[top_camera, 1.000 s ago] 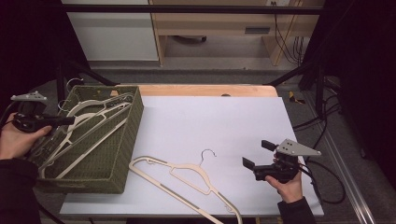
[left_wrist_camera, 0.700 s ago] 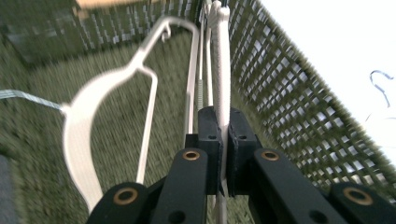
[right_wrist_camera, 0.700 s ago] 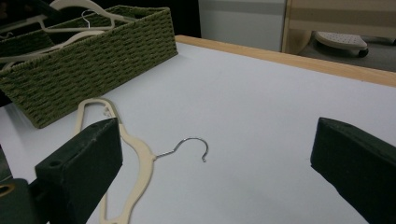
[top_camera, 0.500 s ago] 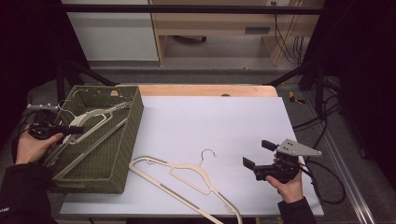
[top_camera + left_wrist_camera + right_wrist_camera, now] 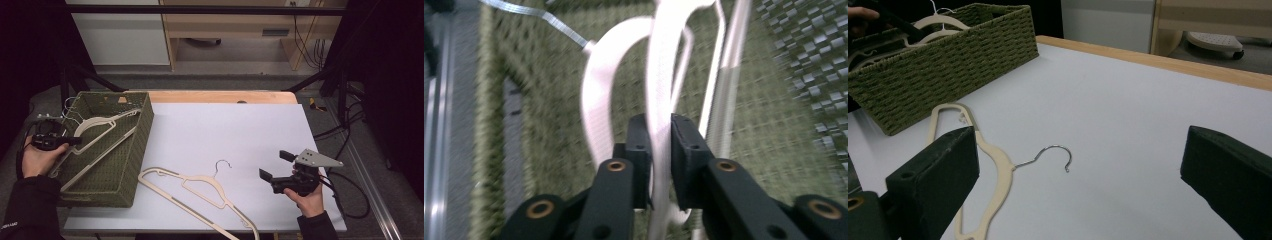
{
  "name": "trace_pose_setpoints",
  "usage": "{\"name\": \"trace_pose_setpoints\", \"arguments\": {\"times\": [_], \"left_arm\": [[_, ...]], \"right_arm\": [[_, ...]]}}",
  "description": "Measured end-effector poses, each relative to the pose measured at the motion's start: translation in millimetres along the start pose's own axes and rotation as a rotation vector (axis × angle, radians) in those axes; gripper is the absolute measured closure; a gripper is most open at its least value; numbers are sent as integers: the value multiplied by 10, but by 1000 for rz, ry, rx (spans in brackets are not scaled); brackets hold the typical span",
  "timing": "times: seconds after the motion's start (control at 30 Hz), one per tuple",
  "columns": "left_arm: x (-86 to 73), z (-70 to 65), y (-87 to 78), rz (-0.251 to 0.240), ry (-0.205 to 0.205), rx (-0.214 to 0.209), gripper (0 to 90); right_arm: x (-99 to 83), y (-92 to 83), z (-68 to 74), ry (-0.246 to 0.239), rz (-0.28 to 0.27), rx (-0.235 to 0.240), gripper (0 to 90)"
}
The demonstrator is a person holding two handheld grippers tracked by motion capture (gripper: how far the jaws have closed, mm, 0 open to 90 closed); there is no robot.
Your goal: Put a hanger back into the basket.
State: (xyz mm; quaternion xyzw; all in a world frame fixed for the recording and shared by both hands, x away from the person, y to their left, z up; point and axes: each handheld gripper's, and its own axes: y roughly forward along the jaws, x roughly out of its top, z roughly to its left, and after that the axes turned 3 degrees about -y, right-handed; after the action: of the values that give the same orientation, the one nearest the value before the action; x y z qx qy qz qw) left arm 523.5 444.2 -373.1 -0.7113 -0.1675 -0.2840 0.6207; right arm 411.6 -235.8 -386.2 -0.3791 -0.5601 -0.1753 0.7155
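Note:
A cream hanger [image 5: 102, 121] lies tilted in the green woven basket [image 5: 144, 135] at the table's left, on top of other hangers. My left gripper [image 5: 76, 141] reaches into the basket from the left. Its jaws have just been opening, and the hanger's arm [image 5: 664, 65] still runs between the loosened pads of that gripper [image 5: 661, 125]. A second cream hanger [image 5: 200, 184] with a metal hook lies flat on the white table near the front. My right gripper [image 5: 275, 165] hovers open at the front right, and the hanger [image 5: 998, 165] lies ahead of its jaws [image 5: 1083, 160].
The white tabletop [image 5: 225, 125] has a wooden strip along its back edge [image 5: 220, 97]. Cables [image 5: 345, 190] trail off the right side. The basket [image 5: 948, 45] stands on the table's left part, its right wall beside the loose hanger.
My left hand has lowered the hanger into the basket and come down with it. The right gripper and the hanger on the table have not moved.

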Motion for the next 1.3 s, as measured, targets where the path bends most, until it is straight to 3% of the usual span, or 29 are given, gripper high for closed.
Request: {"name": "trace_pose_setpoints", "arguments": {"times": [0.17, 0.47, 0.63, 0.67, 0.73, 0.83, 1.0, 1.13, 1.3], "left_arm": [[-63, 53, 13, 13, -26, 14, 730], [-146, 31, -57, 19, -5, 54, 617], [-166, -27, -200, -24, 17, 13, 603], [-163, -69, -231, -52, 10, 1, 596], [-148, -147, -315, -101, 41, -18, 556], [-126, -311, -427, -207, 59, -82, 485], [-97, -641, -549, -333, 157, -156, 298], [-75, -946, -589, -390, 215, -208, 180], [-65, -1317, -619, -435, 264, -282, 99]], "right_arm": [[2, -3, -5, -1, -2, 0, 28], [-3, 10, 1, 0, -2, -6, 28], [-4, 13, 6, 2, 0, -5, 28], [-3, 11, 3, 1, -2, -5, 28], [-1, 0, 5, 4, -2, -6, 28], [0, -11, 5, 2, -8, -7, 28], [3, -21, 0, -6, -11, -7, 28], [3, -18, 3, 0, -10, -4, 28], [-1, -6, 11, 4, -10, -7, 27]]}}
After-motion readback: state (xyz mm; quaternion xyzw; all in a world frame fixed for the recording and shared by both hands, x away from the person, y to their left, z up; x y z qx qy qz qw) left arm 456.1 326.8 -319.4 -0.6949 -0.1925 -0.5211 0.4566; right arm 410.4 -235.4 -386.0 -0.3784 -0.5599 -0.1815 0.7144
